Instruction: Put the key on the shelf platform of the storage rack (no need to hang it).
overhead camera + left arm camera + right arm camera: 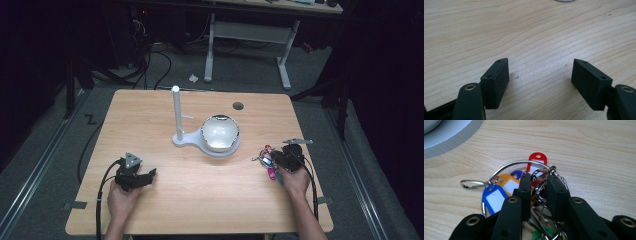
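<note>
Near the surface's (150, 125) middle stand one white post stand (176, 115) and one bowl (220, 133), well apart from both grippers. One key ring (506, 170) with several coloured tags lies at the right edge, nothing blocking it. Right gripper (537, 186), held low and level, has its jaws narrow around the ring's metal clips. Left gripper (540, 75) rests low, jaws wide over bare wood.

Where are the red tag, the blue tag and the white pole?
red tag (538, 160), right gripper view, on its upper end beside the hole.
blue tag (494, 197), right gripper view, on its white label.
white pole (177, 114), high view, halfway up its shaft.
</note>
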Motion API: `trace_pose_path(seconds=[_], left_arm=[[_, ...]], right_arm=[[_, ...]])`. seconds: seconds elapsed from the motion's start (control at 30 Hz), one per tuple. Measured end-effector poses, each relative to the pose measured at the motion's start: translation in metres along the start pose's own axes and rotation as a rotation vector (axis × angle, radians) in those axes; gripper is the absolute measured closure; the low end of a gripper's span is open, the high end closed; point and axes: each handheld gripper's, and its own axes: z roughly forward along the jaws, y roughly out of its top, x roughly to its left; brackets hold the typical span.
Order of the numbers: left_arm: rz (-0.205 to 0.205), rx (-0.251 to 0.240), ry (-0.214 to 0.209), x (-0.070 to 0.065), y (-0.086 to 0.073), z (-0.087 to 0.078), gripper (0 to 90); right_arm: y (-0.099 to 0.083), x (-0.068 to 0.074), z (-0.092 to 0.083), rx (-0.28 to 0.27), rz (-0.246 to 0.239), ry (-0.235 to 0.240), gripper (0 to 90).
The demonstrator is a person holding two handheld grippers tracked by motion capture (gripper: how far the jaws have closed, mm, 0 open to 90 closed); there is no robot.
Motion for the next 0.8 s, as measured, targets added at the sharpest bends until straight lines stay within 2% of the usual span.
trace_pose_path(seconds=[0.23, 0.33, 0.4, 0.8], left_arm=[[0.0, 0.0, 0.0, 0.0, 0.0, 0.0, 30.7], [-0.001, 0.0, 0.001, 0.0, 0.0, 0.0, 30.7], [-0.002, 0.0, 0.001, -0.0001, 0.0, 0.0, 30.7], [-0.003, -0.001, 0.0, -0.0001, 0.0, 0.0, 30.7]], right_arm=[[0.0005, 0.0007, 0.0004, -0.002, -0.013, -0.007, 75.8], [0.0006, 0.0016, -0.0008, -0.008, -0.025, -0.004, 82.7], [0.0013, 0.0038, -0.0017, -0.009, -0.043, -0.012, 83.3], [0.0012, 0.0067, -0.0046, -0.04, -0.072, -0.024, 87.4]])
